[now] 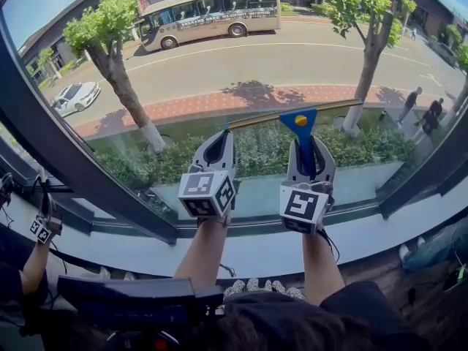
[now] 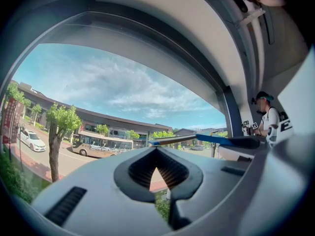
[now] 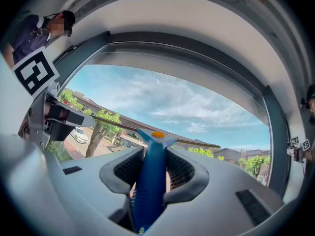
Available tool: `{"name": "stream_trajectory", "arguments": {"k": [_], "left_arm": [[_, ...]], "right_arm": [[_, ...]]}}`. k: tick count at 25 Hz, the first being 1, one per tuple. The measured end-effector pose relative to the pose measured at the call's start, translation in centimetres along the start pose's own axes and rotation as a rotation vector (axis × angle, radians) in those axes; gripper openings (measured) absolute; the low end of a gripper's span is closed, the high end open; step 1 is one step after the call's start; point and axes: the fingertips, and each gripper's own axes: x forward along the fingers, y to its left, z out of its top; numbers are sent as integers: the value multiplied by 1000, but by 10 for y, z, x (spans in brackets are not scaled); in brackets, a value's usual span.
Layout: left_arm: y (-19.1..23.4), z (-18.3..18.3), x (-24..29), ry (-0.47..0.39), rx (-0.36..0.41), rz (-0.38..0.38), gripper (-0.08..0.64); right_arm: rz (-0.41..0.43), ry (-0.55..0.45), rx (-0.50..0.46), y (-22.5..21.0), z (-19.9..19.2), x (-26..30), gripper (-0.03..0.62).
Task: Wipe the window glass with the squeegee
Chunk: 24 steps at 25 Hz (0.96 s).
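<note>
At the far left edge another person's forearm [image 1: 35,263] holding a marker cube is cut off. The left tongs [image 1: 221,133] point up at the window glass [image 1: 219,57] with their tips brought together on nothing; the left gripper view shows only the hollow between them. The squeegee [image 1: 300,119] lies just to their right, its brass blade slanting up across the pane. Whether its edge touches the glass cannot be told. The right tongs [image 1: 311,143] clamp its blue handle, whose lower end is hidden between the pads.
</note>
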Motion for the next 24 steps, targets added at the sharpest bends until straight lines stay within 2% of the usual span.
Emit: {"name": "stream_trajectory", "arguments": {"k": [5,12,16,24], "left_arm": [[-2,10,0,2,3,-5,2],[3,-8,-5,8,3,-3,2],[-17,-6,-8,12,11,-3,2],[-1,38,-19,25,11,-12,2]], "right_arm": [[14,-5,13,-3,12,0,141],[17,-11,14,7,0,-2,141],[17,-42,0,-8,-1,-7,141],[8,-17,-9,2,50,0,141]]}}
